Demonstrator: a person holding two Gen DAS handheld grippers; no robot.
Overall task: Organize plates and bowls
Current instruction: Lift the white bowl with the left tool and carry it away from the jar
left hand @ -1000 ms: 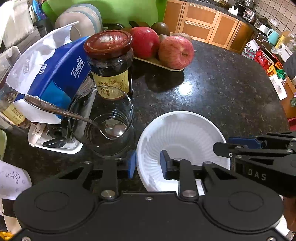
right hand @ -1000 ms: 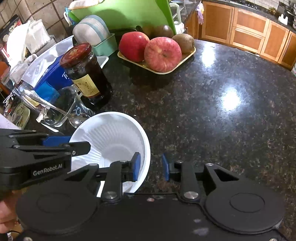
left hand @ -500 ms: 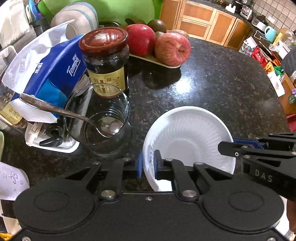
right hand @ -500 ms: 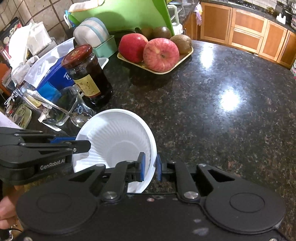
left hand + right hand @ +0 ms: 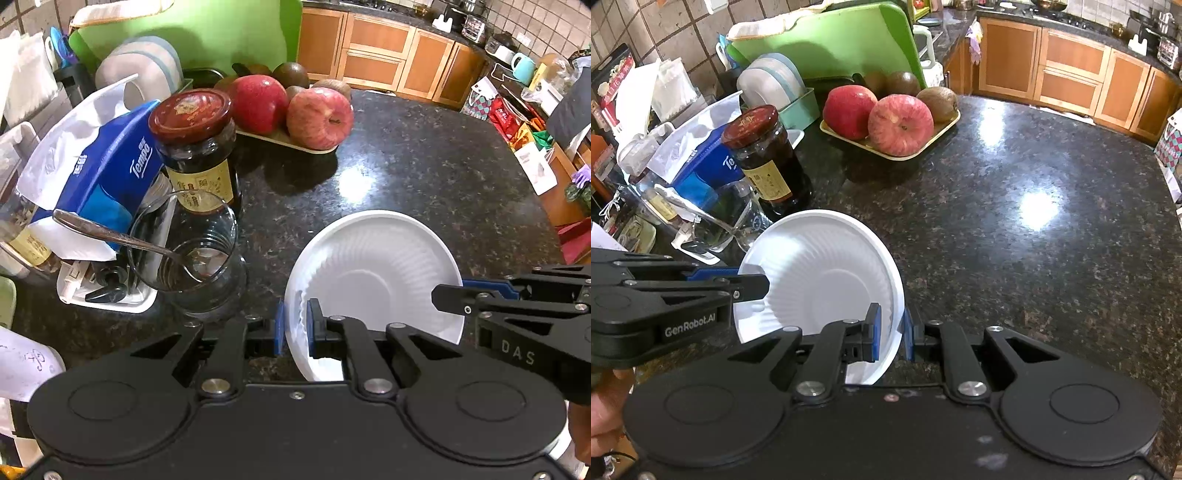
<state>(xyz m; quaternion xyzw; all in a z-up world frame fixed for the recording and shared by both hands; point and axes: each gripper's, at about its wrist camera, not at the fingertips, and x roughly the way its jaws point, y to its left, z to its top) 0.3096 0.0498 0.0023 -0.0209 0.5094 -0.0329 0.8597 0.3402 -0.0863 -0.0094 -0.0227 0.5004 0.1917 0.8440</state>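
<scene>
Both grippers, left (image 5: 294, 325) and right (image 5: 892, 332), are clamping opposite rims of a ribbed white bowl (image 5: 373, 266) over speckled granite counter (image 5: 1015, 236).

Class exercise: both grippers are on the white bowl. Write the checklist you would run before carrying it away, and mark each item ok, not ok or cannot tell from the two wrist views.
1. Left gripper closed on the white bowl rim: ok, pads on both sides of the wall.
2. Right gripper closed on the opposite rim: ok.
3. Bowl holds nothing: ok, inside looks bare.
4. Bowl is a single one, not a stack: cannot tell.
5. Clearance from the glass with the spoon and the jar: ok, a gap shows, though they stand close on the left.
6. Open counter to the right: ok.
</scene>
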